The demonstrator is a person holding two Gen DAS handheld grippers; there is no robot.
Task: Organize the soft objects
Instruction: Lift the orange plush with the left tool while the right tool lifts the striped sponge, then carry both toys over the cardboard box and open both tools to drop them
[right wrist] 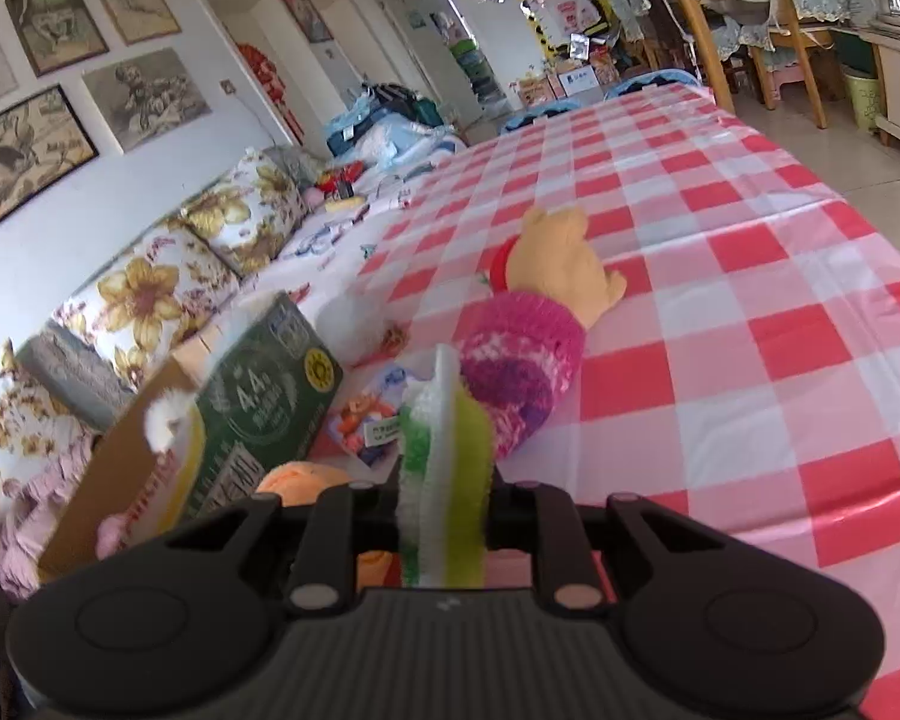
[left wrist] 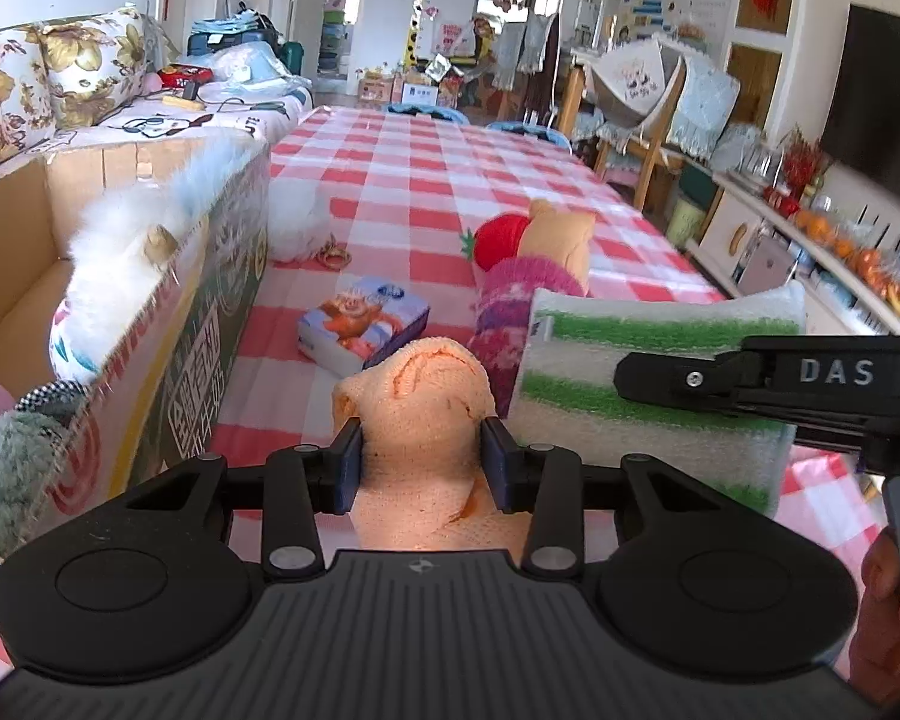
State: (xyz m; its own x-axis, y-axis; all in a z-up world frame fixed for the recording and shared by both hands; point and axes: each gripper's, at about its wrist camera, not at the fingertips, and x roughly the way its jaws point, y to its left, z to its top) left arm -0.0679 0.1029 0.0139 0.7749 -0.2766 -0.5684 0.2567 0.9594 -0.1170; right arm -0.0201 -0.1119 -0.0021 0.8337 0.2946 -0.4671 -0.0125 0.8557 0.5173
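Observation:
My left gripper (left wrist: pixel 421 462) is shut on an orange towel (left wrist: pixel 417 396) held above the table, beside the cardboard box (left wrist: pixel 168 324) on the left. My right gripper (right wrist: pixel 444 516) is shut on a green-and-white striped sponge cloth (right wrist: pixel 444 450), which also shows in the left wrist view (left wrist: pixel 648 396) to the right of the towel. A pink knitted sock (right wrist: pixel 522 372) and a tan plush bear (right wrist: pixel 561 264) lie on the checked tablecloth (right wrist: pixel 750 300) ahead. White fluffy toys (left wrist: pixel 120 258) sit inside the box.
A small printed tissue pack (left wrist: pixel 366 324) lies on the table near the box. A white fluffy item (left wrist: pixel 294 222) sits behind the box corner. A floral sofa (right wrist: pixel 150 294) stands left of the table; chairs and a cabinet stand to the right.

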